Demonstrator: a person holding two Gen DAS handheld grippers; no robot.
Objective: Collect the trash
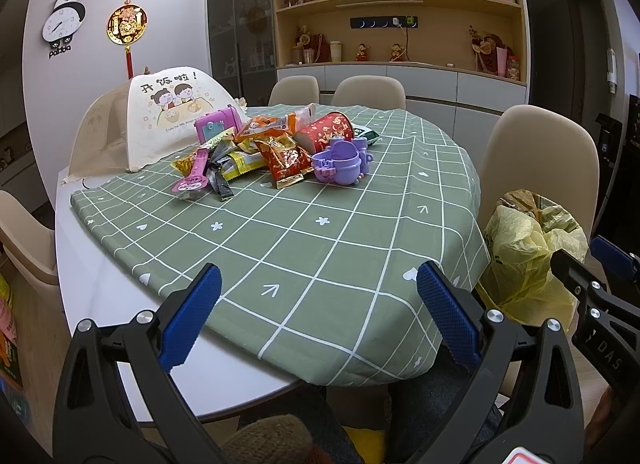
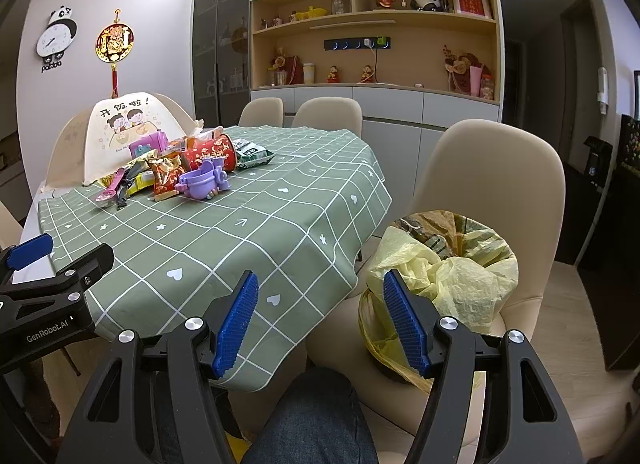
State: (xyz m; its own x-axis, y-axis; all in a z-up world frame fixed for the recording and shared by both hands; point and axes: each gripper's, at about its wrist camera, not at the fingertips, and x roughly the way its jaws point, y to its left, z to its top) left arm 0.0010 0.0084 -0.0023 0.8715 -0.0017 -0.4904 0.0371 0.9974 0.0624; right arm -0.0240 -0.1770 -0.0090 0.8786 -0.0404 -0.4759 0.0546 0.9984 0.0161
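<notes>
Blue-padded fingers of the left claw stand wide apart and hold nothing, hanging above the near edge of the surface, over the hanging hem of the green checked cloth. Beside it the right claw is also spread wide and empty, off the cloth's corner, between the surface and the bin with a yellow bag that sits on a beige chair.

Trash lies at the far side of the cloth in one heap: the snack wrappers, a red paper cup on its side, and a green packet just behind it. Among them sit a purple toy pot, a pink toy case and a pink strip. A folding food cover stands behind the heap at the left.

Between the claws and the heap the cloth is bare. A knee in blue jeans shows below the right claw.
</notes>
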